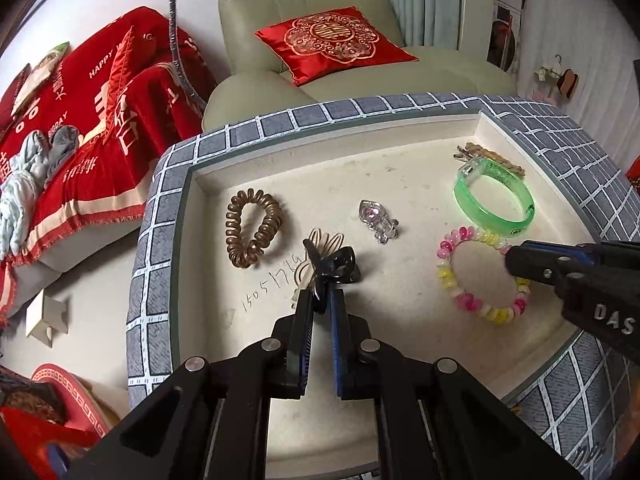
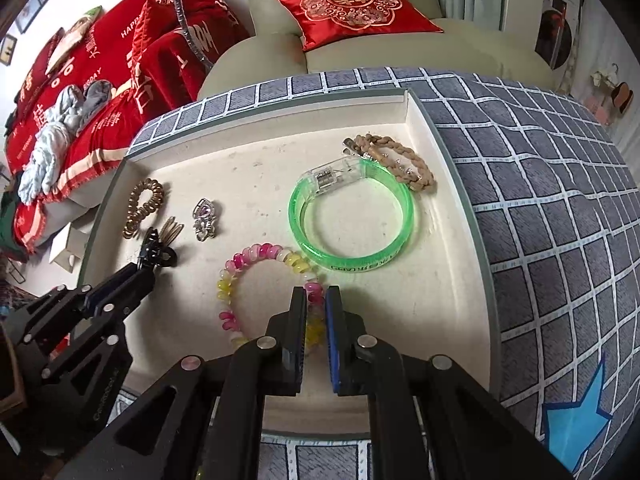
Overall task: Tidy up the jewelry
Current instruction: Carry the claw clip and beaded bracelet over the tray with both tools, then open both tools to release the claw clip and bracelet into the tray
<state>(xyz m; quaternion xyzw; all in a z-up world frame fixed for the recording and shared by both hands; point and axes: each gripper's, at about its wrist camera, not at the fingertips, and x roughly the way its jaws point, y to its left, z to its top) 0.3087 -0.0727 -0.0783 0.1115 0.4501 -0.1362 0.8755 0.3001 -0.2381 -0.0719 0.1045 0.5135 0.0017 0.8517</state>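
Two grippers are down in the shallow white tray (image 1: 400,128) that sits on the checked cloth (image 2: 560,200).

The left gripper (image 1: 322,300) is pinched on a little black hair clip (image 1: 334,266). The clip sticks up and forward from between its fingers, above the tray floor near the left side. Just past it lies a thin gold hairpin (image 1: 320,242), and beyond that, close to the left wall, a brown coil hair tie (image 1: 252,234).

The right gripper (image 2: 316,300) is squeezed on the pink and yellow bead bracelet (image 2: 256,292). It grasps the bracelet's right rim, the part nearest the tray's near edge (the beads show between the two fingers). The rest of the ring spreads out to the left of the fingers and lies flat on the tray floor.

Straight ahead of the right gripper, almost touching the bracelet, is the green bangle (image 2: 352,216). Behind that, in the far right corner, a tan braided band (image 2: 404,160) lies partly under the bangle's clear clasp. A small clear charm (image 1: 378,222) rests in the middle, between the two grippers.

So each hand has its own thing already. I think the bracelet has to be lifted up and away carefully, because the green bangle is so close in front and could get bumped.
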